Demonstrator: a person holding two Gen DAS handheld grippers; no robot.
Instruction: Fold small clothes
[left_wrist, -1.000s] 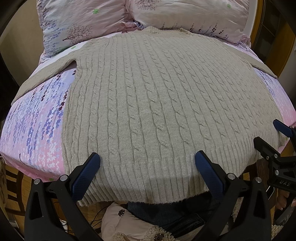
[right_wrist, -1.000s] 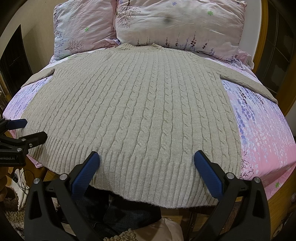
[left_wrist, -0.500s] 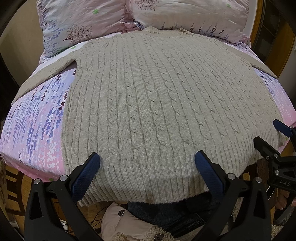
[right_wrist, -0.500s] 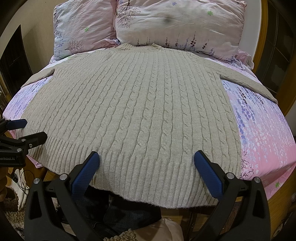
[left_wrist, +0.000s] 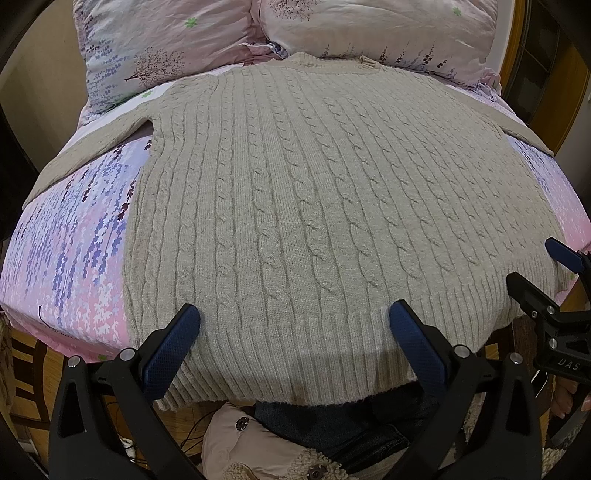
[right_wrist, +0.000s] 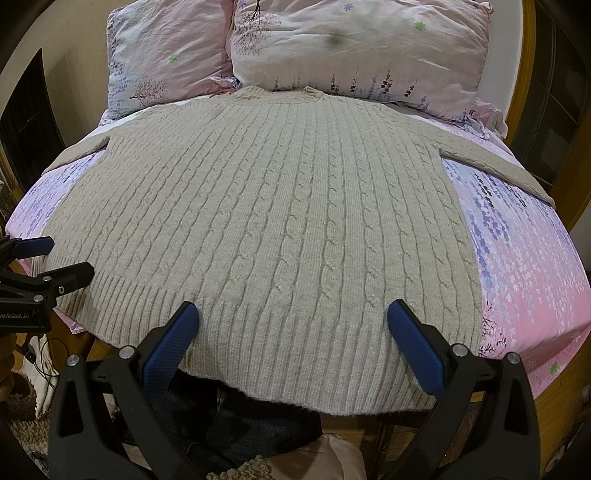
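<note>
A beige cable-knit sweater (left_wrist: 317, 206) (right_wrist: 280, 221) lies flat on the bed, collar toward the pillows, both sleeves spread sideways, ribbed hem hanging over the near edge. My left gripper (left_wrist: 293, 332) hovers above the hem's left part, open, nothing between its blue pads. My right gripper (right_wrist: 291, 328) hovers above the hem's right part, also open and holding nothing. Each gripper shows at the edge of the other's view: the right one (left_wrist: 554, 280) at the far right, the left one (right_wrist: 48, 258) at the far left.
Pink and purple floral bedsheet (left_wrist: 70, 258) (right_wrist: 524, 258) borders the sweater on both sides. Two floral pillows (right_wrist: 354, 48) lean at the head. A wooden bed frame (right_wrist: 565, 177) rises at right. The person's dark trousers (left_wrist: 332, 421) and pale jacket sit below the hem.
</note>
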